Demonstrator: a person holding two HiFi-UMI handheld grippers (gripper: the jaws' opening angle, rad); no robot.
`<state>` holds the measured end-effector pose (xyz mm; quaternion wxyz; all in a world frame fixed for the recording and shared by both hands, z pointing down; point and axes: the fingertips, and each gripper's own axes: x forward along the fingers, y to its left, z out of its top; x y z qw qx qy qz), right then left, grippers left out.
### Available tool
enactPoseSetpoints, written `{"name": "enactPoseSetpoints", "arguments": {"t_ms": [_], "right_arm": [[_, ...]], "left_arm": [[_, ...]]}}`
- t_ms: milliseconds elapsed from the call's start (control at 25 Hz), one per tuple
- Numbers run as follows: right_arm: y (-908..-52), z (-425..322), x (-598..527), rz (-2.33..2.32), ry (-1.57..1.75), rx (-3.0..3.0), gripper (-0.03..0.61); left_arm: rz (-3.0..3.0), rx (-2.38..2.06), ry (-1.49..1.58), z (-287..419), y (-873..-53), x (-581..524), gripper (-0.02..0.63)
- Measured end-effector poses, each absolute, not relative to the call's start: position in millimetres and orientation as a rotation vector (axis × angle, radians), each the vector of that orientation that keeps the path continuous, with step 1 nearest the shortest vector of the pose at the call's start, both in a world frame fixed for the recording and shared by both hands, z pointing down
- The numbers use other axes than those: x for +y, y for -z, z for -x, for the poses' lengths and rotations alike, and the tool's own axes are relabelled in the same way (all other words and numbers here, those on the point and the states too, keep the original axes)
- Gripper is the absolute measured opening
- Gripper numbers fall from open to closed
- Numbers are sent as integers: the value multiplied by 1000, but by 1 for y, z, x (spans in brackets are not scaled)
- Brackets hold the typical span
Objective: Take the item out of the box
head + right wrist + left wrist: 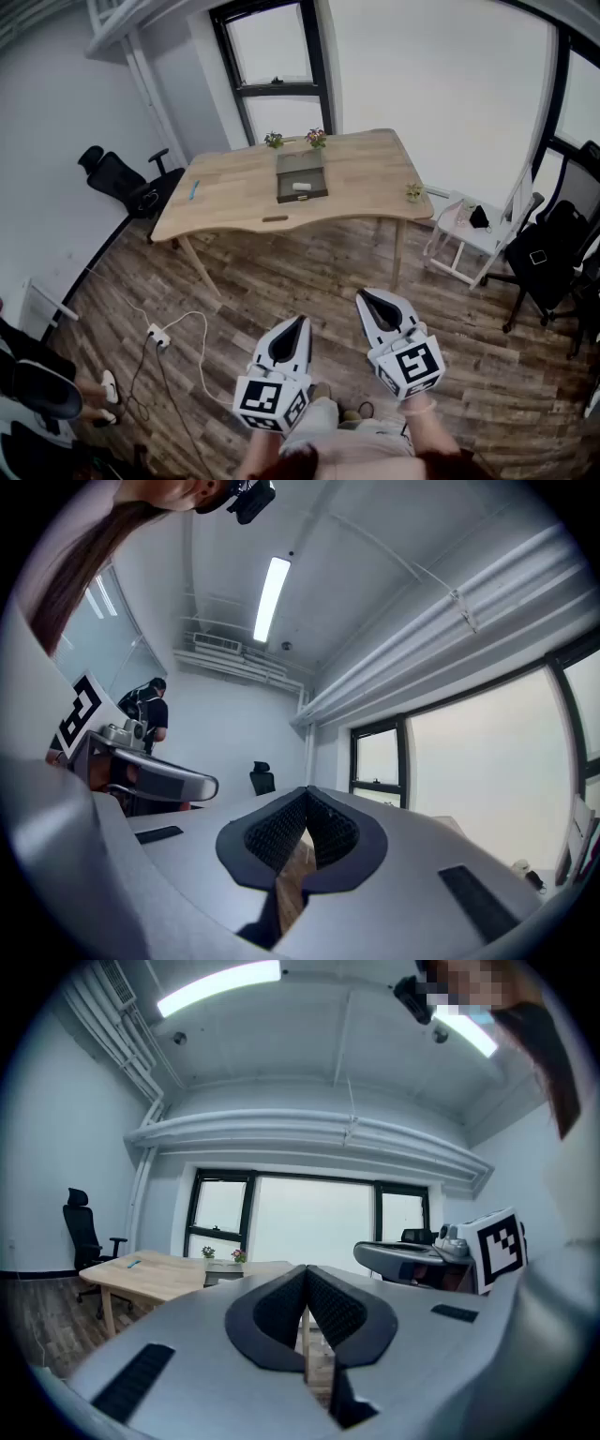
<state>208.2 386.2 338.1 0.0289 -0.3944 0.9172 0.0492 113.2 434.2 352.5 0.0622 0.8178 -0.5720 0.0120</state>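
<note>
**Both grippers clenched and empty, well short of the table**

1. We read the left gripper (306,1271) as fully closed: its ribbed pads meet at the tips with nothing between them.
2. We read the right gripper (305,793) the same way, pads pressed together and empty.
3. In the head view we find both grippers side by side, low over the wood-plank floor (281,272), tips aimed toward the table.
4. The wooden table (234,197) stands well apart from both grippers.
5. The open box (302,165) sits at the table's middle, near the far edge. The white item (301,187) lies inside it, at the near end.
6. Two small potted plants (274,140) stand just behind the box.
</note>
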Motion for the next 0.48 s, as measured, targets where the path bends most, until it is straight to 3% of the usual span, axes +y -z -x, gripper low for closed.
{"name": "enactPoseSetpoints", "arguments": {"t_ms": [480], "right_arm": [[-344,-175,358,1283,-133,2834,0]], "left_arm": [[-2505,-1680,-36,-82,-354,406,2]]}}
